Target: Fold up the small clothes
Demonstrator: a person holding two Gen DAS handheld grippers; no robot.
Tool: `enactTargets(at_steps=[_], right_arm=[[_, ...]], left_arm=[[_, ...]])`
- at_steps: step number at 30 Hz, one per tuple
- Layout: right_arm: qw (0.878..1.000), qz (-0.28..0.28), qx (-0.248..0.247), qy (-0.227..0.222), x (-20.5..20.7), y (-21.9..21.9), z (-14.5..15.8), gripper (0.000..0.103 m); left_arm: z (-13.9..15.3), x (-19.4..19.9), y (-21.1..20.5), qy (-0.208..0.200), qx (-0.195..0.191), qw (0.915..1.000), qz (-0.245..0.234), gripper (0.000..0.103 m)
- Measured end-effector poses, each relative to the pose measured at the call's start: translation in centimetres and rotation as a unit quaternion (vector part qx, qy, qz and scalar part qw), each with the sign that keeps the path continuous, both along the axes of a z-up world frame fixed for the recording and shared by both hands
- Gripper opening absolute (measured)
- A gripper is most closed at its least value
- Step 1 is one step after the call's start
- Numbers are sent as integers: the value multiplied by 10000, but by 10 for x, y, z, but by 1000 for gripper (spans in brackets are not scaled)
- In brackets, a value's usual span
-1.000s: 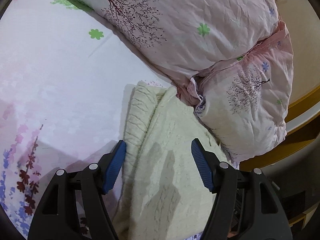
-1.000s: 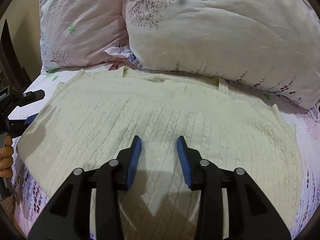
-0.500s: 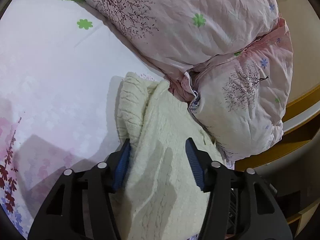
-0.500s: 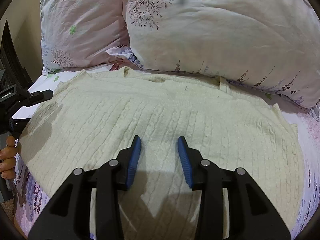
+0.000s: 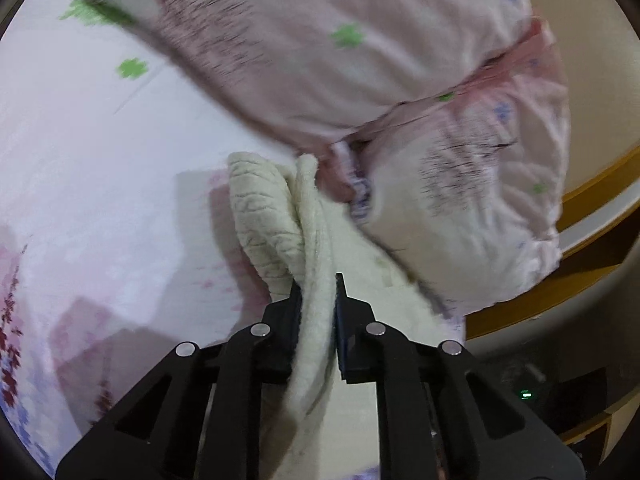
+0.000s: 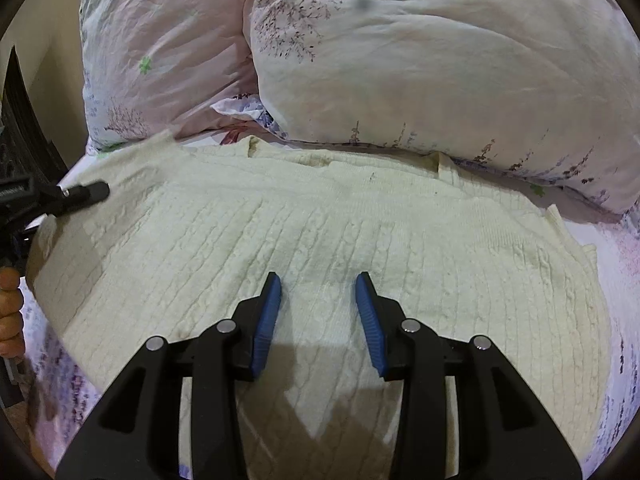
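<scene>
Cream cable-knit sweater (image 6: 320,248) lies spread flat on the bed, its neckline edge up against two floral pillows (image 6: 420,60); flowered bedsheet (image 5: 100,160) shows at both sides of it

Left claw (image 5: 318,300): its jaws have just been closing and now pinch a gathered fold of the sweater's edge (image 5: 312,272) between the blue pads; knit bunched and lifted off the sheet ahead of the fingertips, a loop of cabled fabric hanging to the left of the pinch. Left wrist view is motion-blurred. Pillows (image 5: 360,60) sit just behind the lifted edge

Right claw (image 6: 318,300): released, pads apart, hovering over the middle of the sweater with nothing between them; whether the tips touch the knit I cannot tell

From the right wrist view, the left claw's black finger (image 6: 80,192) shows at the sweater's left edge, and the person's fingers (image 6: 10,312) sit at the frame's left margin below it
</scene>
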State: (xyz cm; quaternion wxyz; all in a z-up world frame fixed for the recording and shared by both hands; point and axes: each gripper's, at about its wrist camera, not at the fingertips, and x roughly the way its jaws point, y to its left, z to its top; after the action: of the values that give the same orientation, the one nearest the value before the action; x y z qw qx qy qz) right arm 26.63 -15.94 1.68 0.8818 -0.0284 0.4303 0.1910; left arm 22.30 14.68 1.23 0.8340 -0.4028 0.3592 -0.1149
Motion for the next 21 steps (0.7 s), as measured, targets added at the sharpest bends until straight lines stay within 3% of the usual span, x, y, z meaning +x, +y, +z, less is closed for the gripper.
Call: enactTargets(at_steps=[6,12,17,21], right_arm=[[9983,-311,498,-62,-10,-40,19,53],[9949,-756,653,-133,-25,-92,27,54],[9896,-1190,794,-128,-32,-138,23,54],[9832,-1576,922,-78,-35,-177,19,54]], left_arm=[[44,-2,-38,-586,-73,9979,-248,11],[74,5,-106,-927,-91,9938,-606,11],[76,19,-177,-854,-18,9916,-972,11],[61,28,-239,-703,333,9889,-1266,11]])
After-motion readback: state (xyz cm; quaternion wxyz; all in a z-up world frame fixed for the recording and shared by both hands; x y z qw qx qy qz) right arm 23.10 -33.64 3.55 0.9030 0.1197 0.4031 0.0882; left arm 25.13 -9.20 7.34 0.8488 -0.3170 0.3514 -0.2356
